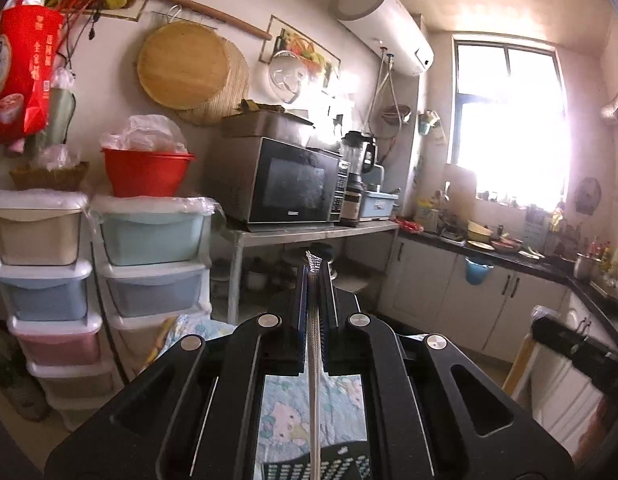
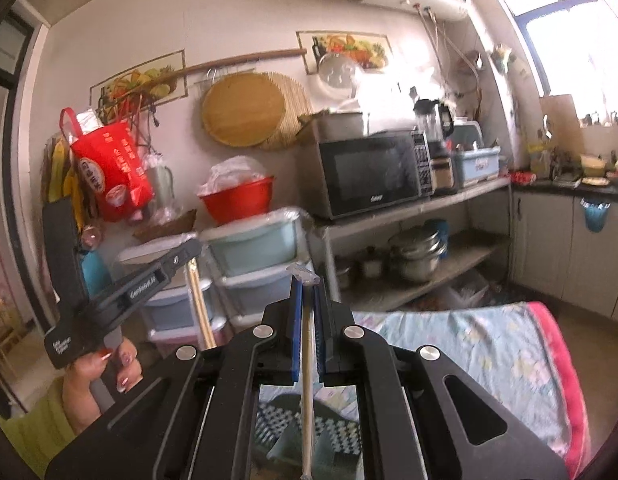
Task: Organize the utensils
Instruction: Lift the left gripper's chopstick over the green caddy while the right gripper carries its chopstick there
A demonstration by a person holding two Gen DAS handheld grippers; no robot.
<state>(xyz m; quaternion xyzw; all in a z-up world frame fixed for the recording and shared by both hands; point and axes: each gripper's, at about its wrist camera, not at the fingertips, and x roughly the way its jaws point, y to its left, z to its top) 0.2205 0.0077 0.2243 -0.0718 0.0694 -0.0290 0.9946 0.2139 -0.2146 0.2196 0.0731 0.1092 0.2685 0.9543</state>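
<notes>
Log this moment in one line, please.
left gripper: shut on silvery utensil | right gripper: shut on pale stick | black basket below both

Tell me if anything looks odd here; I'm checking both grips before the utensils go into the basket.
Nothing looks spilled or broken. One oddity: each tool grips its utensil lengthwise, far along the shaft. The left tool is shut on a thin silvery utensil, the right tool on a pale stick, both trailing toward the black basket.

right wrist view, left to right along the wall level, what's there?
Left gripper holding chopsticks → red bag → red basin → microwave → blender → blue hanging bin on the cabinet door.
</notes>
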